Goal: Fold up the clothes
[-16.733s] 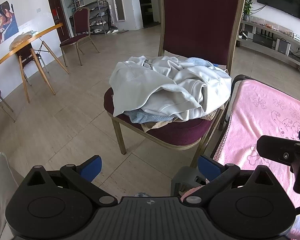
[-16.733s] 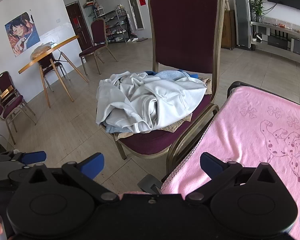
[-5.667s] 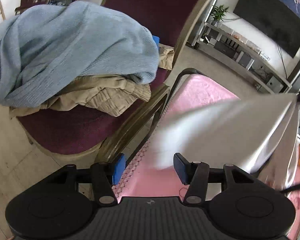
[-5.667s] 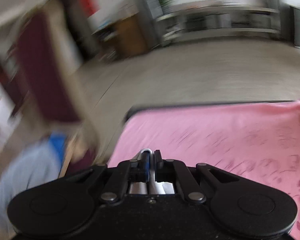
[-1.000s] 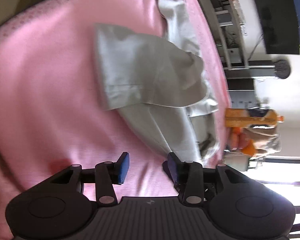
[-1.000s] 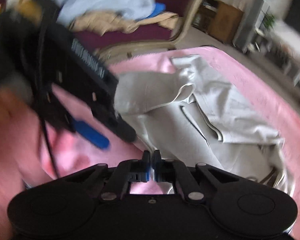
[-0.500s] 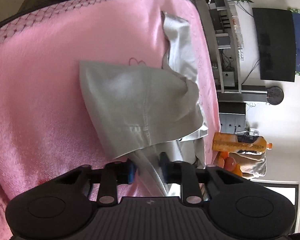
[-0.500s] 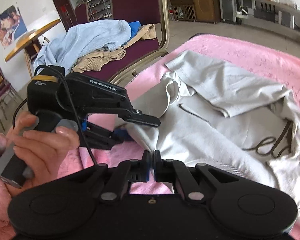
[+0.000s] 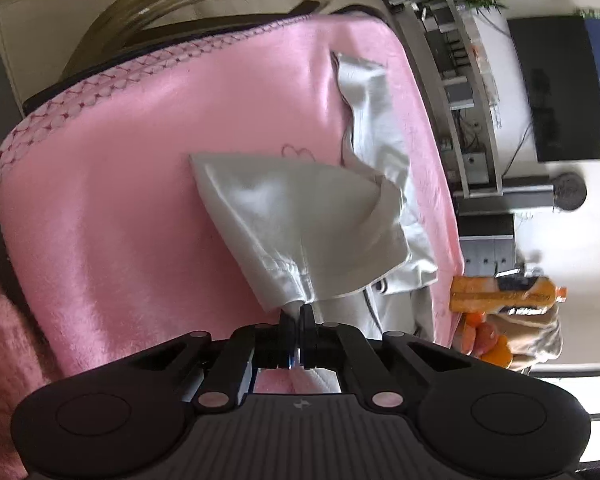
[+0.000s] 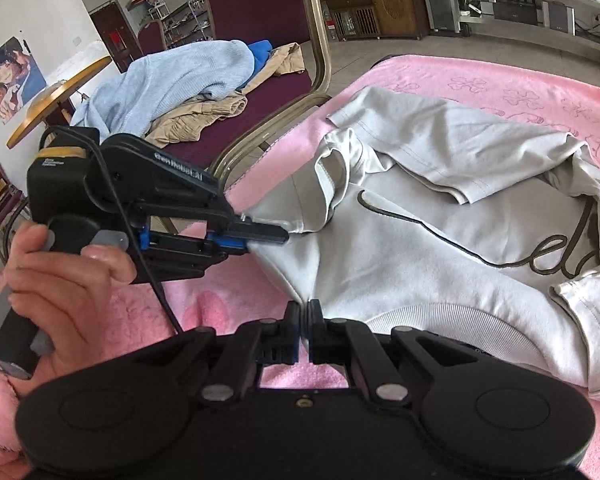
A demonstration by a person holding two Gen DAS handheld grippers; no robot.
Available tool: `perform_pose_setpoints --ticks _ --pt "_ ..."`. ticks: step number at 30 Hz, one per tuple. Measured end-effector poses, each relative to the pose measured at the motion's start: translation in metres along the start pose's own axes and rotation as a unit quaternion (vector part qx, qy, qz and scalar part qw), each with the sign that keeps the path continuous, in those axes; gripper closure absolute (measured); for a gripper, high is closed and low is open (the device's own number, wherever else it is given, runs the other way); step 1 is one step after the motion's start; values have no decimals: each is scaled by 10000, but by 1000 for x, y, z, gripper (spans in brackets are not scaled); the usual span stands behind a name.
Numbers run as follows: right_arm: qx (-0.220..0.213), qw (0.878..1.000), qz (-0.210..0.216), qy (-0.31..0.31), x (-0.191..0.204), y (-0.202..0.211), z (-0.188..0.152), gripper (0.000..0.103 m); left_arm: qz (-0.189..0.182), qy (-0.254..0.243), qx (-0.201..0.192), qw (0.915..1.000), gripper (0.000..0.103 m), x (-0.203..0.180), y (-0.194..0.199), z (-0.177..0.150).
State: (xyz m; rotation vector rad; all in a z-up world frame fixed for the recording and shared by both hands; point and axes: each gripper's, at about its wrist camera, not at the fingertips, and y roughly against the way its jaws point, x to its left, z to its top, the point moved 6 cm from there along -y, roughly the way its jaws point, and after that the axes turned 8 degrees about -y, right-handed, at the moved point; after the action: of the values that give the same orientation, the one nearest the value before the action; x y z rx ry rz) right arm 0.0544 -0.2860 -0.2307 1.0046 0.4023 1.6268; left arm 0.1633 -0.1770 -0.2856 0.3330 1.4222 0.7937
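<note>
A pale grey hoodie (image 10: 440, 216) with a dark drawstring lies crumpled on the pink blanket (image 10: 520, 92). My right gripper (image 10: 305, 308) is shut on its ribbed hem at the near corner. My left gripper (image 10: 268, 236), held in a hand, is shut on a fold of the same hoodie just left of that. In the left wrist view the left gripper (image 9: 297, 314) pinches a stitched edge of the hoodie (image 9: 300, 216), which rises off the pink blanket (image 9: 120, 208) in a tent.
A maroon chair (image 10: 260, 20) beside the blanket carries a light blue sweater (image 10: 172, 80) and a tan garment (image 10: 196, 116). An orange bottle (image 9: 508, 292) stands past the blanket's far edge. A TV stand (image 10: 540, 4) lines the wall.
My left gripper has gone from open to shut, now pinching the hoodie's edge and lifting it slightly. The right gripper stays shut on the hem.
</note>
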Motion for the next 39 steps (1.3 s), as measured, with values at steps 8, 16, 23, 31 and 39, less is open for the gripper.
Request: perform_pose_setpoints --ticks 8,16,23,31,39 --pt "-331 9969 -156 -704 -35 43 0 55 529 -748 -248 9955 103 -9 15 3" --pt "-1392 9449 -586 -2906 -155 140 -14 44 1129 -1611 -520 9791 103 -21 23 5" --pt "-1081 9641 -964 -2225 -148 109 -13 44 1563 -2247 -717 9591 103 -31 29 7" --pt "-633 9798 -1360 -1322 -135 65 -7 41 1623 -2413 -749 9539 103 -33 27 2" --pt "-523 9736 -1703 -1430 -141 41 -6 91 1600 -2457 -749 9531 103 -34 28 1"
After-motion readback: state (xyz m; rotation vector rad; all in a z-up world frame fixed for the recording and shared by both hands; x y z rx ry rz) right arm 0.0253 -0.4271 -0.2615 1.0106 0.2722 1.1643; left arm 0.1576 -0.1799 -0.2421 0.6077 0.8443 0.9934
